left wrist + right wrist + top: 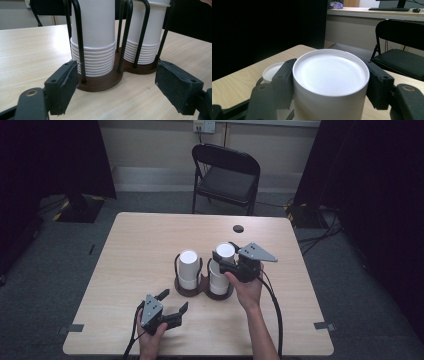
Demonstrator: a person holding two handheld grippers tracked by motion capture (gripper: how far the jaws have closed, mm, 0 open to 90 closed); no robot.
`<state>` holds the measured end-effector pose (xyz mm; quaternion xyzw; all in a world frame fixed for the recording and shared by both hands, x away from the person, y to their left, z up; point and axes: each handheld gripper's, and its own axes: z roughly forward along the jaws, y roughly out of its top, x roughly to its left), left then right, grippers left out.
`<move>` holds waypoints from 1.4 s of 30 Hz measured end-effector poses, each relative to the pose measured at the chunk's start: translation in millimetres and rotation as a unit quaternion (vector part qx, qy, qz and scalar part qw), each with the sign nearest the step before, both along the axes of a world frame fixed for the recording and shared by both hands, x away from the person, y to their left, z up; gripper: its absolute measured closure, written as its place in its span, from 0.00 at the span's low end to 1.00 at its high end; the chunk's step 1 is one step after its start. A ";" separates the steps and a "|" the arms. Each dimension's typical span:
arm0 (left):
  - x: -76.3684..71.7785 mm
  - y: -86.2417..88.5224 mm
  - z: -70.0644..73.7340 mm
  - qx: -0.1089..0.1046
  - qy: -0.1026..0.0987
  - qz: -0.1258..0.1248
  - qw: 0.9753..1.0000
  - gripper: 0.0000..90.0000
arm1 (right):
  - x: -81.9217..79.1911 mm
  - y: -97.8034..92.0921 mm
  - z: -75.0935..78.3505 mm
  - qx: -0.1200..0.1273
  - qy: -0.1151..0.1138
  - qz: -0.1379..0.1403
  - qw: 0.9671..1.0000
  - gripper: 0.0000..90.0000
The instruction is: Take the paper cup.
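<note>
Top cup gripped on the right-hand stack
The right gripper (223, 260) is clamped on the top cup (225, 251); the left gripper (171, 301) is held wide open near the desk's (150, 235) front edge

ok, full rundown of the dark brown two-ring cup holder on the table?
The dark brown figure-eight holder base looks wooden and lies flat near the middle of the light wood table. Thin black wire hoops rise from it around two upside-down stacks of white paper cups. The right gripper clasps the right stack's top cup.
</note>
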<state>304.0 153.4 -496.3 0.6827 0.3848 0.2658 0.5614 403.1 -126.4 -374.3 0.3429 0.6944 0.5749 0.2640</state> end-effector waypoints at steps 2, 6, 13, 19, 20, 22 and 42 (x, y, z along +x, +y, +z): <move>0.3 0.0 0.0 -0.001 0.001 0.000 1.000 0.21 | -0.3 -0.6 1.8 0.003 -0.001 0.000 1.000 0.38; 1.4 -1.8 0.4 0.009 0.006 0.002 1.000 0.21 | -0.5 0.1 3.9 0.006 0.001 0.003 1.000 0.38; 0.7 0.7 -0.2 -0.008 0.004 0.007 1.000 0.23 | -1.9 -1.6 8.5 0.012 -0.003 0.003 1.000 0.38; 0.7 -1.0 0.2 0.004 0.004 0.006 1.000 0.23 | -1.9 -0.6 12.6 0.017 -0.006 0.007 1.000 0.38; 0.4 -1.1 0.2 0.003 0.003 0.009 1.000 0.23 | -2.0 -0.5 13.2 0.017 -0.006 0.008 1.000 0.38; 0.5 -0.6 0.3 0.004 0.003 0.009 1.000 0.23 | -2.0 -0.8 14.4 0.018 -0.008 0.007 1.000 0.38; -0.5 1.4 -0.3 -0.010 0.001 0.020 1.000 0.31 | -4.7 -6.2 28.3 0.050 -0.022 0.011 0.998 0.38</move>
